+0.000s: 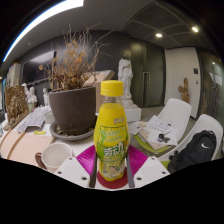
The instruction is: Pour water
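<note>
Yellow-capped bottle (111,130) held upright in the tongs (112,172), both fingers pressing; tilting toward the near-left cup (53,156) looks to come next.

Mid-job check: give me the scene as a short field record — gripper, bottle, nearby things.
gripper: gripper with fingers at either side of the bottle's base; grip not confirmable
bottle: yellow drink bottle, upright, orange cap on
cup: white cup to the left of the fingers, upright
plant: potted plant with dry stalks, behind the cup
background: white statue beyond the bottle
pouring: not yet begun
</note>
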A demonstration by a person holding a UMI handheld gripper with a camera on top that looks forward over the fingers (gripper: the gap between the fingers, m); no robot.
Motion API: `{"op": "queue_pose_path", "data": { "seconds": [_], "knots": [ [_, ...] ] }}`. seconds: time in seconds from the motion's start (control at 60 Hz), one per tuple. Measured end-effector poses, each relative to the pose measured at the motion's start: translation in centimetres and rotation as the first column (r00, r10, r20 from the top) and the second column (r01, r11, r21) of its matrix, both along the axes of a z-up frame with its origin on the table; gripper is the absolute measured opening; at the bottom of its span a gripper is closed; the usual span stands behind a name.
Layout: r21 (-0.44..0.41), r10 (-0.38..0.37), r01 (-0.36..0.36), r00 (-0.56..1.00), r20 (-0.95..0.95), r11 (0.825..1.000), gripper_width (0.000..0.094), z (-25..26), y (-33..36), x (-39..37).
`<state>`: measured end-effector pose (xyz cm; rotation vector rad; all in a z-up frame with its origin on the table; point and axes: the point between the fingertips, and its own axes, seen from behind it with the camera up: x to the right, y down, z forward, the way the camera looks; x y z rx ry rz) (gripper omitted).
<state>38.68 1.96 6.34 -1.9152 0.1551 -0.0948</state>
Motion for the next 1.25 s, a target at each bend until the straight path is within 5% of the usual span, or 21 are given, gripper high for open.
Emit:
{"op": "queue_pose_path", "data": {
  "seconds": [0.067, 0.167, 0.583, 0.9, 1.25],
  "knots": [
    [-0.018, -0.006, 0.006, 1.0, -0.013, 1.0, 0.0532, -0.1, -0.2, 0.2],
    [-0.05, -0.031, 0.03, 0.999, -0.019, 0.998, 0.0874, 0.5, -1.5, 0.5],
    [-0.235, -0.092, 0.091, 0.996, 0.004, 0.968, 0.0861, 9.5, -17.7, -6.4],
    [-0.241, -0.084, 0.093, 0.995, 0.047, 0.966, 0.0859, 15.6, -30.1, -15.8],
    [-0.216, -0.078, 0.098, 0.992, 0.103, 0.971, 0.0863, 17.9, -35.6, -20.6]
  ]
}}
